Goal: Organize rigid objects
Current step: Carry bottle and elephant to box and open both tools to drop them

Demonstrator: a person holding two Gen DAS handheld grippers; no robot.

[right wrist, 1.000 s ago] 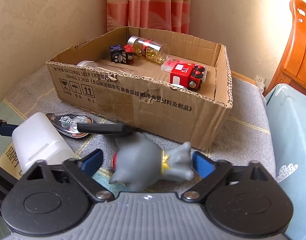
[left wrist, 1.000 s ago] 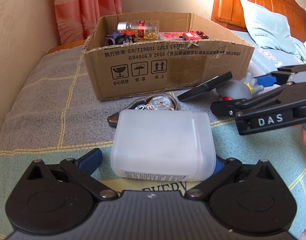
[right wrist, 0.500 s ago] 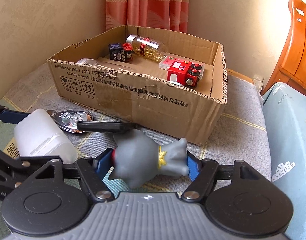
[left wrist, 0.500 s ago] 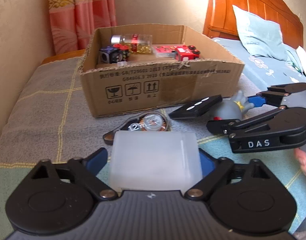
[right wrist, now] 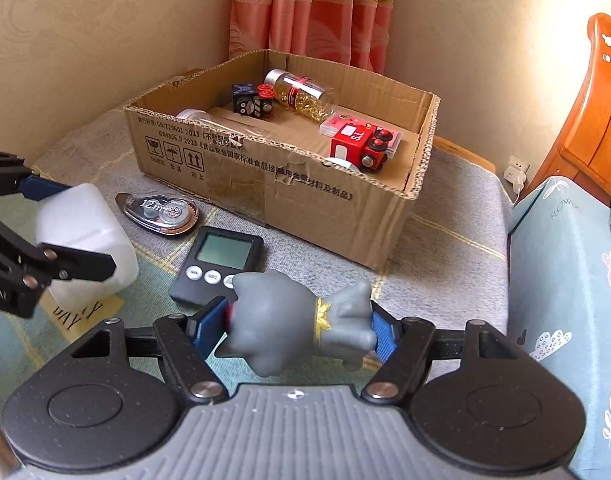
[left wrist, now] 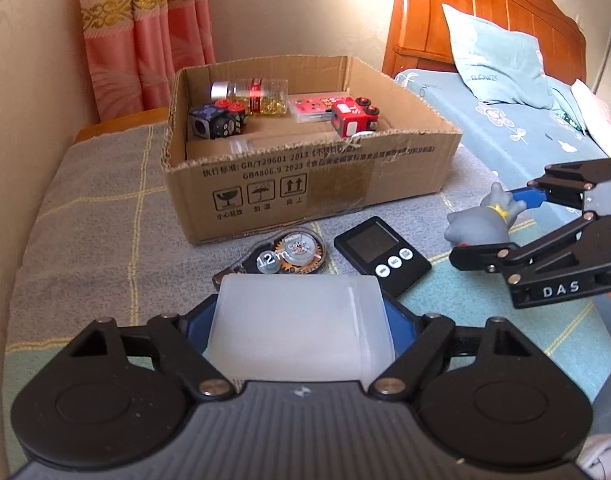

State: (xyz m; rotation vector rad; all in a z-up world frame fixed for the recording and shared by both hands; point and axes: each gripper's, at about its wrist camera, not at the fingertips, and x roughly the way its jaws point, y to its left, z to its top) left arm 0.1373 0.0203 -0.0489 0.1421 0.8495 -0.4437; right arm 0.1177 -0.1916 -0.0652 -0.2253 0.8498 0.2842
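1. The left hand-held gripper [left wrist: 301, 332] is clamped on a translucent white plastic box [left wrist: 299, 338], its blue pads pressed against both sides. In the right wrist view the box appears lifted clear of the blanket [left wrist: 85, 248].
2. The right hand-held gripper [right wrist: 293, 326] is clamped on a grey rubber animal figure [right wrist: 293, 320], which lies crosswise between the pads, with a yellow collar around its neck. It is held above the blanket, to the right of the white box.
3. A black digital timer [left wrist: 381, 254] lies flat on the blanket, between the two grippers and in front of the cardboard box [left wrist: 305, 184].
4. A correction tape dispenser [left wrist: 281, 258], marked "12m", lies just left of the timer, close to the cardboard box's front wall.
5. The cardboard box stands open on the blanket. Inside it are a glass bottle [left wrist: 251, 94] of yellow capsules lying on its side, a black toy cube [left wrist: 215, 122] with red knobs, a red toy train car [left wrist: 353, 116], and a pink flat case [left wrist: 311, 108] behind the train car.
6. A yellow card [right wrist: 81, 312] with printed letters lies on the blanket under the white box.
7. To the right is a bed [left wrist: 505, 132] with a blue floral cover, a pillow [left wrist: 501, 68] and a wooden headboard [left wrist: 465, 8]; a pink curtain [left wrist: 145, 36] hangs behind the cardboard box.
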